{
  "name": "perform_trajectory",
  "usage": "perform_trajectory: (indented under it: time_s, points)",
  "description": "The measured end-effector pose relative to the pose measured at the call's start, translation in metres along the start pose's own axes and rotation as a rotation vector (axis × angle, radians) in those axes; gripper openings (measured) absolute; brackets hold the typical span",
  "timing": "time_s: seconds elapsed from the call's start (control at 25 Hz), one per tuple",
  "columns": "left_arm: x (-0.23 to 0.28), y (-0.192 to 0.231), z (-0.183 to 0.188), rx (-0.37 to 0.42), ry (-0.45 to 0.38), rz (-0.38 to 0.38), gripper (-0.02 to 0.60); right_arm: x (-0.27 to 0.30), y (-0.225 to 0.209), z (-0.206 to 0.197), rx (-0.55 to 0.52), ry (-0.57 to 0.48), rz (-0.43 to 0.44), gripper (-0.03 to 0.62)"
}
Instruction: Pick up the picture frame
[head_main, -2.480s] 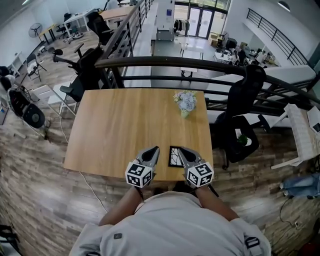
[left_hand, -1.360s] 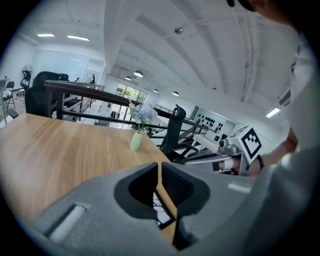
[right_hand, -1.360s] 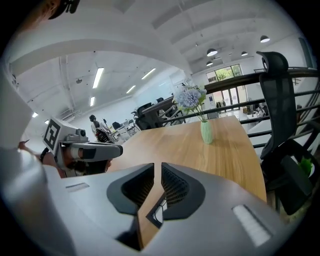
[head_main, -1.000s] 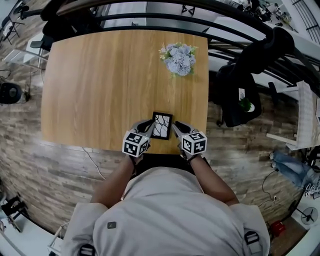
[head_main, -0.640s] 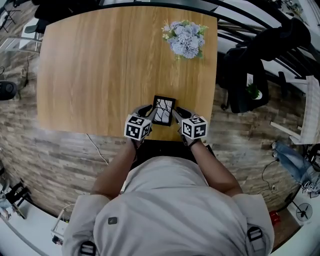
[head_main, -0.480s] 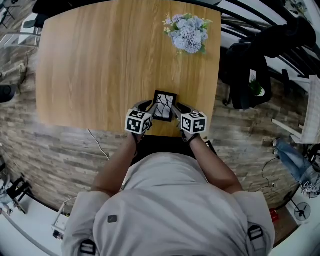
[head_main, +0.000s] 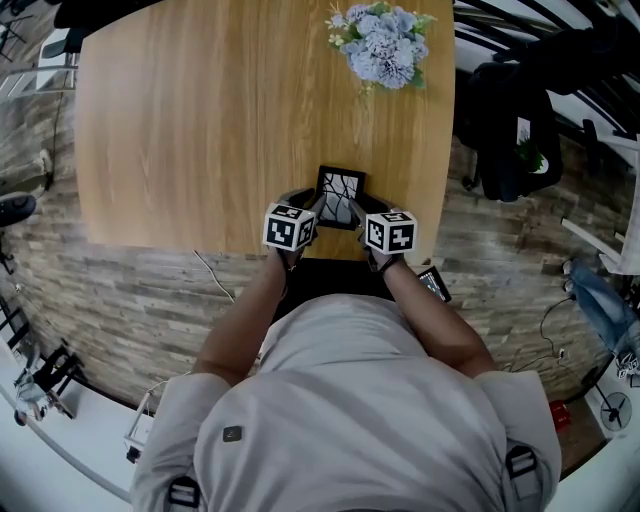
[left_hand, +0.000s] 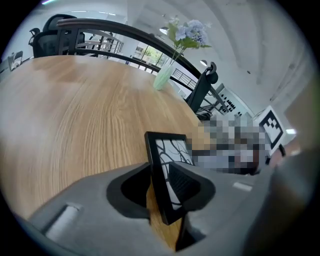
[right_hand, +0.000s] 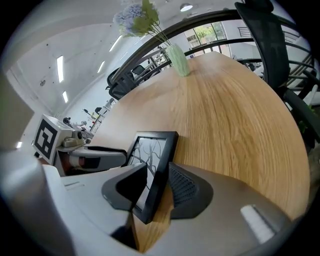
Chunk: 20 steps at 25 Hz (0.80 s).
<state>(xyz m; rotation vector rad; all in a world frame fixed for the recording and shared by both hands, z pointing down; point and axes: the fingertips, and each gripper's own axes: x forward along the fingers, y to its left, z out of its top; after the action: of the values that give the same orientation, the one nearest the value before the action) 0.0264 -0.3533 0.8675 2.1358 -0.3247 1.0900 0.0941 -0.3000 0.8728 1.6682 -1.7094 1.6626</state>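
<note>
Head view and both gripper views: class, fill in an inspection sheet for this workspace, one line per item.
Surface: wooden table, light grain.
Job's things: picture frame stands on its lower edge near the table's near edge.
Clutter: vase of flowers at the far right.
Grippers: left gripper and right gripper flank the frame; jaws have just been opening, with the frame's side edges between them, unclamped.
Cables: cable on the floor below the near edge.
Surroundings: plank floor; black office chair to the table's right.
</note>
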Motion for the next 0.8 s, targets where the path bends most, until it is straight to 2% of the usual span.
perform_trajectory:
  time_s: [0.12,0.24,0.32,0.52,0.8]
  points:
    - [0.0043,-0.0007,-0.0086,-0.005,0.025,0.0,0.127,0.0032,-0.0004,-0.0025,0.001,0.007,-0.003,0.146]
    - [0.0047,0.0008,-0.0091,-0.008,0.021,0.014,0.123,0.0038,-0.0006,-0.0023,-0.01,0.007,-0.019,0.141]
    - [0.0055,0.0027,-0.0078,0.0,0.018,0.022,0.096,0.0041,-0.0031,-0.0018,-0.018,0.002,-0.043,0.118]
    - [0.0055,0.0022,-0.0068,0.007,0.003,0.018,0.092,0.0041,-0.0045,-0.0024,-0.019,-0.024,-0.065,0.107]
    - [0.0063,0.0037,-0.0049,-0.046,-0.013,-0.006,0.084,0.0033,-0.008,-0.0002,0.061,-0.043,-0.028,0.098]
